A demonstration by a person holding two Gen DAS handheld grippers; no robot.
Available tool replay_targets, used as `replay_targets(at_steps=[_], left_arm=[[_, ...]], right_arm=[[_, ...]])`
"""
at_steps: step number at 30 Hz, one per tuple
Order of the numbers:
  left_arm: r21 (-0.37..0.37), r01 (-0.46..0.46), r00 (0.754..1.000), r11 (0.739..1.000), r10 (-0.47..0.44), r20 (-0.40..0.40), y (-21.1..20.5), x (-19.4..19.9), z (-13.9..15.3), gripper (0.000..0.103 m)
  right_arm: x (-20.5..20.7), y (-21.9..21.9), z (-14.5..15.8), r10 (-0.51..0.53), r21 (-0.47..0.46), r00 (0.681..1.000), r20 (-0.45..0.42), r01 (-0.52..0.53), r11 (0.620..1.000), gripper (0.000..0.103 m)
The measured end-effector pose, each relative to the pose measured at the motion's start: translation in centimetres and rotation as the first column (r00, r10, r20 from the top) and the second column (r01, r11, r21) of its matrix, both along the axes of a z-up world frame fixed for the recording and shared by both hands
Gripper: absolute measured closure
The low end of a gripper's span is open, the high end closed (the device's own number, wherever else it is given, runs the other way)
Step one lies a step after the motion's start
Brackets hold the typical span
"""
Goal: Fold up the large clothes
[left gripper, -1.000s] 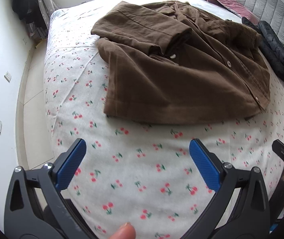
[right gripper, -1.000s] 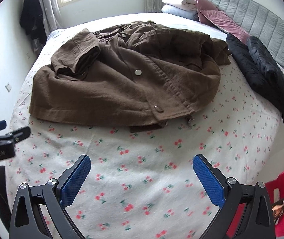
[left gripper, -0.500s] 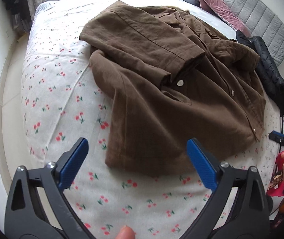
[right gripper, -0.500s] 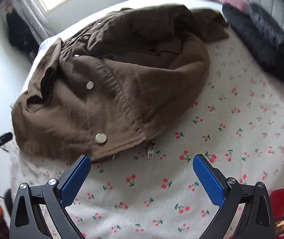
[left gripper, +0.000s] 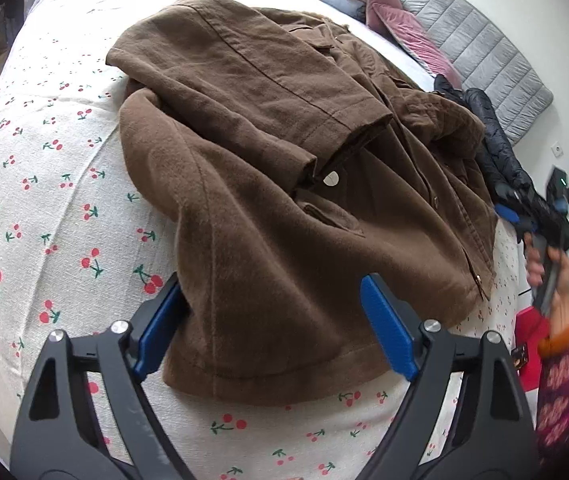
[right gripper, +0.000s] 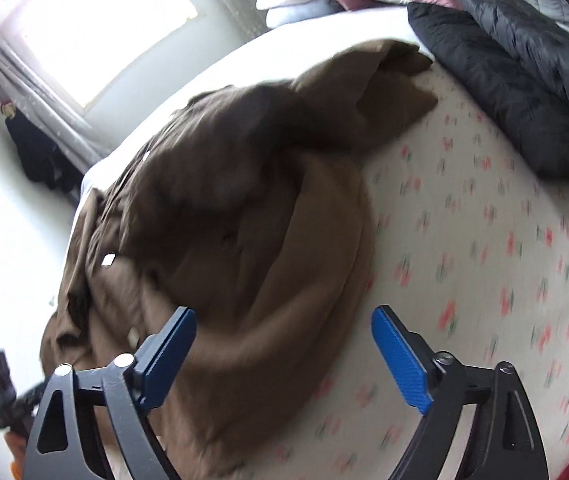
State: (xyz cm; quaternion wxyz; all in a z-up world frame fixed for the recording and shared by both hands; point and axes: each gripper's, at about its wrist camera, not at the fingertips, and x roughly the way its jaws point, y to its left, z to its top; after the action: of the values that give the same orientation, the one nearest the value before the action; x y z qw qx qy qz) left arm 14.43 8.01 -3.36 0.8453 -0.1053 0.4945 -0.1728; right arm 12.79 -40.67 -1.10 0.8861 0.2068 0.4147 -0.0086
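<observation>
We find the brown jacket (left gripper: 284, 184) directly ahead on the bed (left gripper: 44, 200), hem nearest the left tongs (left gripper: 276, 328); both left and right tongs (right gripper: 284, 356) gape wide, empty.

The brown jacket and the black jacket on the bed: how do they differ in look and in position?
The brown jacket is matte, woven-looking cloth with snap buttons; the black jacket is quilted and puffy. The brown jacket lies spread and rumpled across the middle of the cherry-print bedsheet, close before both open grippers; the black jacket lies bunched along the far side near the grey headboard. Both rest unfolded on the bed, and neither is gripped.
</observation>
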Motion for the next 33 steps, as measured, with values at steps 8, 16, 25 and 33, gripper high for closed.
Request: replay_targets(at_steps=[8, 16, 25, 33], left_arm=[[-0.068, 0.041, 0.999, 0.997, -0.042, -0.018, 0.8, 0.8, -1.4, 0.023], [-0.094, 0.065, 0.997, 0.993, -0.068, -0.027, -0.2, 0.6, -1.6, 0.074], [-0.255, 0.050, 0.985, 0.966, -0.006, 0.170, 2.8, -3.5, 7.2, 0.093], [-0.408, 0.017, 0.975, 0.913, 0.075, 0.210, 8.8, -5.5, 14.3, 0.094]], right_arm=[[5.5, -2.2, -0.4, -0.015, -0.044, 1.000, -0.002, 0.015, 0.999, 0.035], [7.0, -0.1, -3.3, 0.024, 0.005, 0.999, -0.040, -0.024, 1.000, 0.085], [-2.7, 4.4, 5.0, 0.123, -0.015, 0.986, 0.109, -0.123, 0.992, 0.094], [-11.4, 6.7, 15.4, 0.147, -0.002, 0.958, 0.247, -0.151, 0.989, 0.095]])
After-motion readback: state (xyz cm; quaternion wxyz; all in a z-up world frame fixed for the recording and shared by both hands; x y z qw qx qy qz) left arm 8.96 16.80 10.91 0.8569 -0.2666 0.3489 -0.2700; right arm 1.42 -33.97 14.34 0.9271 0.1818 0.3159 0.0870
